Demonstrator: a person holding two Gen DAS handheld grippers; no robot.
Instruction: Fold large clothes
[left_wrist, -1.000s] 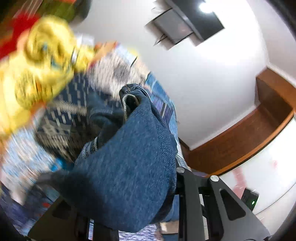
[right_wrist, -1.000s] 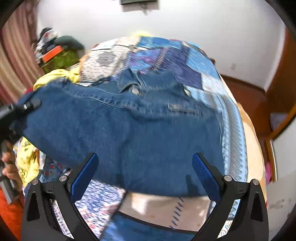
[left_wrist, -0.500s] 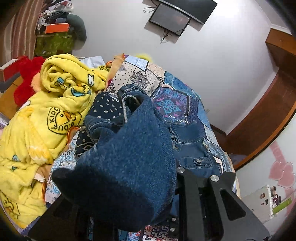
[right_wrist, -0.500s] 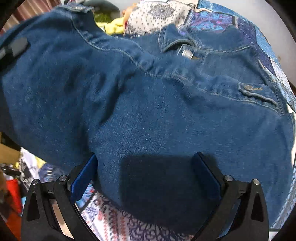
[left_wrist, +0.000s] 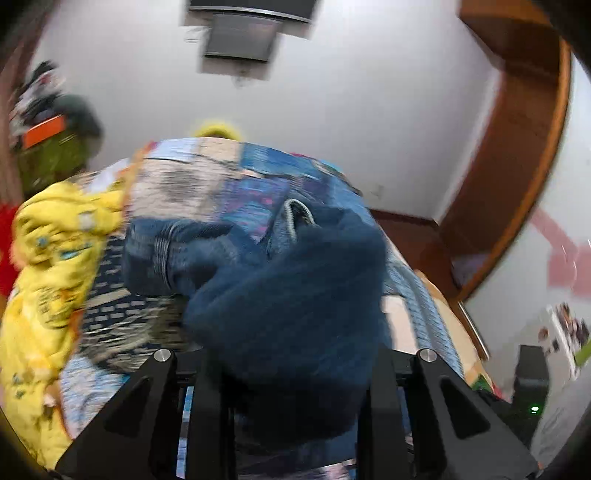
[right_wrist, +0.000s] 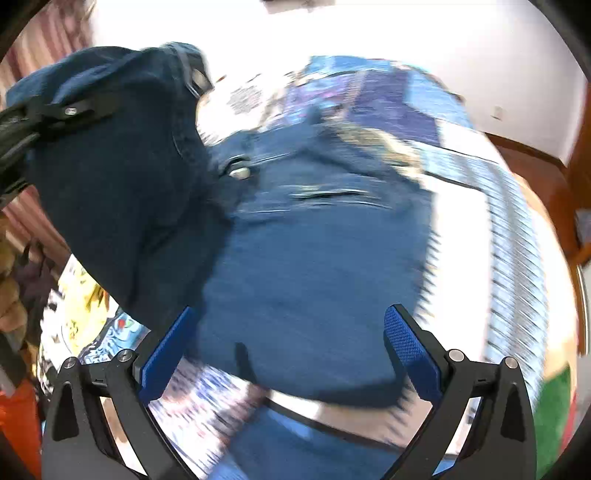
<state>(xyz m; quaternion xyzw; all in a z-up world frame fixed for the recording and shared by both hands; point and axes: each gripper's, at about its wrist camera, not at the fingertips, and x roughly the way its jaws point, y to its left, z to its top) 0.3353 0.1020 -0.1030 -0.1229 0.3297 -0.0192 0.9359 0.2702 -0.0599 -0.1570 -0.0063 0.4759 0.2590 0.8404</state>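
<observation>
On the bed (right_wrist: 517, 206), over its patchwork quilt (right_wrist: 399, 103), your denim jacket (right_wrist: 314, 258) lies spread, one part lifted at the left. Your left hand-held gripper (left_wrist: 295, 369) is clenched on that raised denim, which bunches thick between its fingers. Your right hand-held gripper (right_wrist: 284, 343) hangs above the jacket's near edge, jaws spread wide with nothing between them. A yellow blanket (left_wrist: 48, 258) is heaped at the bed's left side.

Home bedroom, patchwork-quilted bed (left_wrist: 255, 177), wall-mounted TV (left_wrist: 240, 40), wooden trim
</observation>
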